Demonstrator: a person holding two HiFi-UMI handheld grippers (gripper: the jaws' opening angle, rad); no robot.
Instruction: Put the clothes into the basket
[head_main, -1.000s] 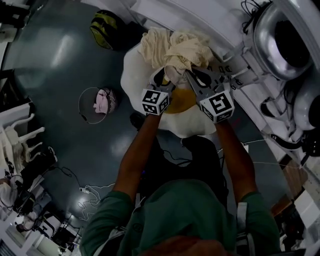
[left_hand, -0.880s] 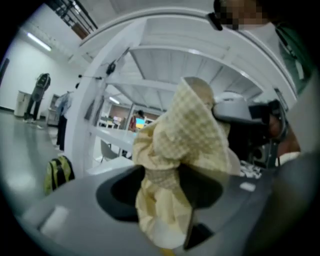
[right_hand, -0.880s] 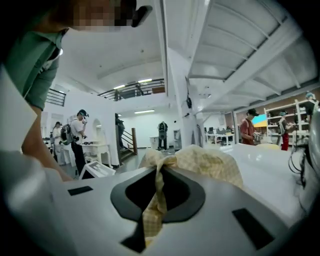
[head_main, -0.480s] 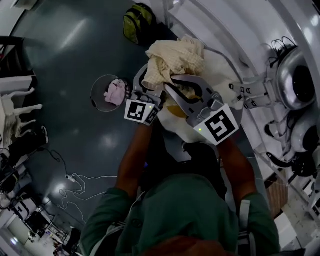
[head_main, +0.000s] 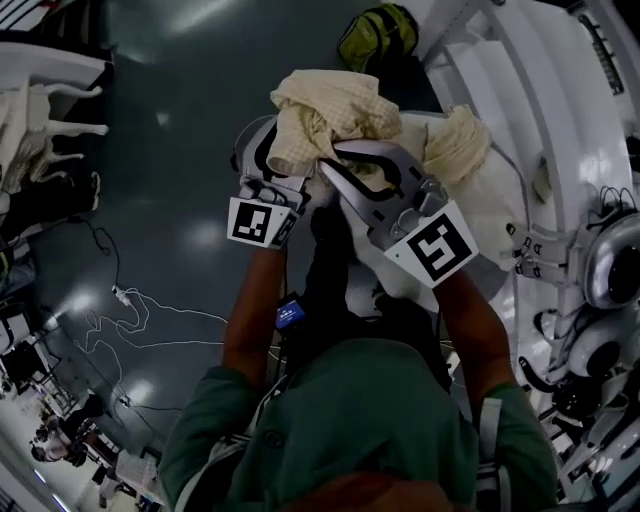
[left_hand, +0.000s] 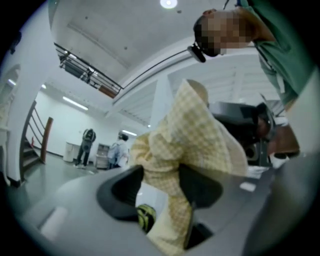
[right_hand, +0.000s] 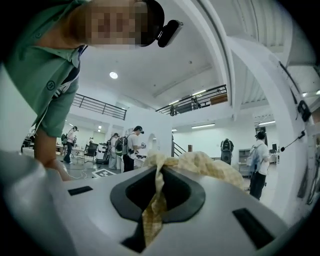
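Note:
A cream-yellow checked garment (head_main: 325, 110) hangs bunched in the air between both grippers, off the white table (head_main: 500, 225). My left gripper (head_main: 277, 160) is shut on its left part; in the left gripper view the cloth (left_hand: 192, 145) fills the gap at the gripper (left_hand: 162, 182) and hangs below. My right gripper (head_main: 335, 165) is shut on another fold; a strip of the garment (right_hand: 154, 212) runs down through that gripper (right_hand: 157, 192). A second cream cloth (head_main: 457, 140) lies on the table. The basket is not visible now.
A yellow-green backpack (head_main: 375, 35) lies on the dark floor beyond the garment, also seen as the backpack (left_hand: 146, 217) under the left jaws. White cables (head_main: 140, 320) trail on the floor at left. White machines (head_main: 610, 270) stand at right. People stand far off.
Both grippers have lifted the checked garment off the pile on the table and swung it left over the floor. The wire basket with a pink cloth, seen earlier at left, has gone from view.

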